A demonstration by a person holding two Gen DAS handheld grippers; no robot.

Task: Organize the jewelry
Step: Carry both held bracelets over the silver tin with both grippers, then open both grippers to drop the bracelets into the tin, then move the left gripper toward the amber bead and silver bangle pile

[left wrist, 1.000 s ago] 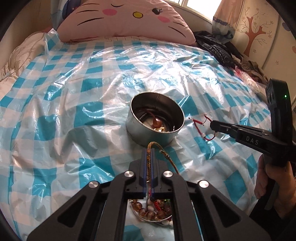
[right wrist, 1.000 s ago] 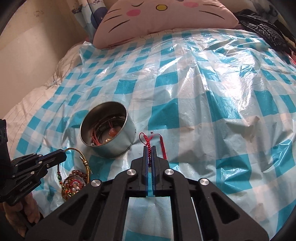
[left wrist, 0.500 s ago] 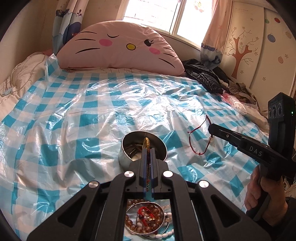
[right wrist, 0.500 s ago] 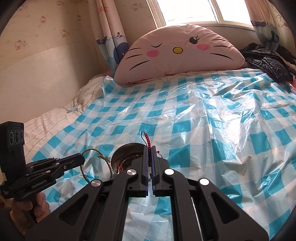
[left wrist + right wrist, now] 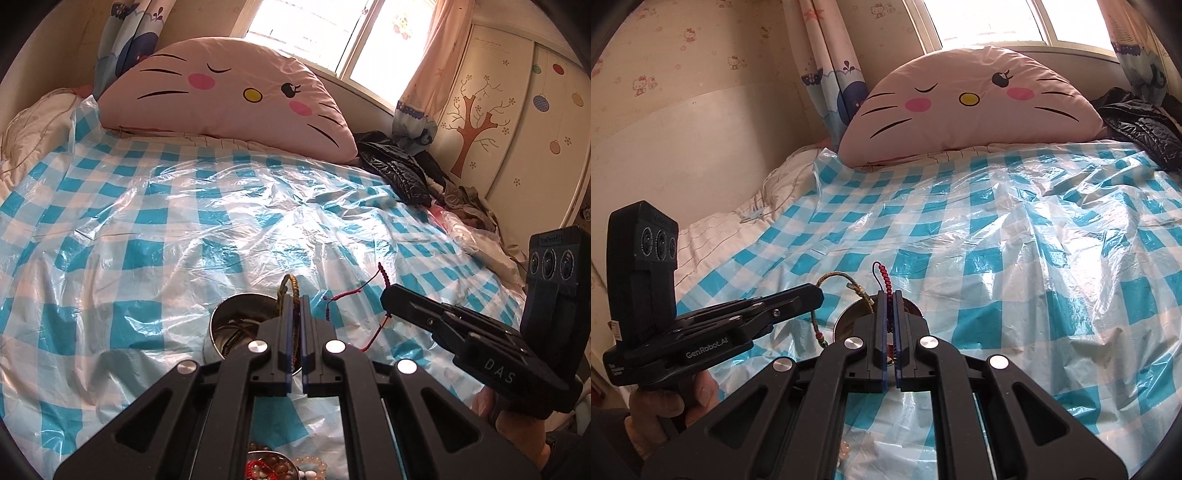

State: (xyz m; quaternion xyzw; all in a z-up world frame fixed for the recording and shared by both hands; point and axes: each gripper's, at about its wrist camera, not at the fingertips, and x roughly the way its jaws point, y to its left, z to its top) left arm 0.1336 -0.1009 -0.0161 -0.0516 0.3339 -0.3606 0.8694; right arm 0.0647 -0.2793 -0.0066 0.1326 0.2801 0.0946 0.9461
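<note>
My left gripper is shut on a gold-green braided cord bracelet, whose loop sticks up past the fingertips. Just beyond and below them stands a round metal tin with cords and beads inside. My right gripper is shut on a red knotted cord bracelet; in the left wrist view this red bracelet dangles from its tip, right of the tin. In the right wrist view the braided bracelet hangs from the left gripper, and the tin is mostly hidden behind my fingers.
A blue-and-white checked plastic sheet covers the bed. A shallow dish of bead bracelets lies close under the left gripper. A pink cat-face pillow lies at the head, with a black jacket and a wardrobe at the right.
Both grippers rose and tipped upward, lifting their bracelets off the sheet. The two have drawn closer together near the tin, which now sits lower in both views.
</note>
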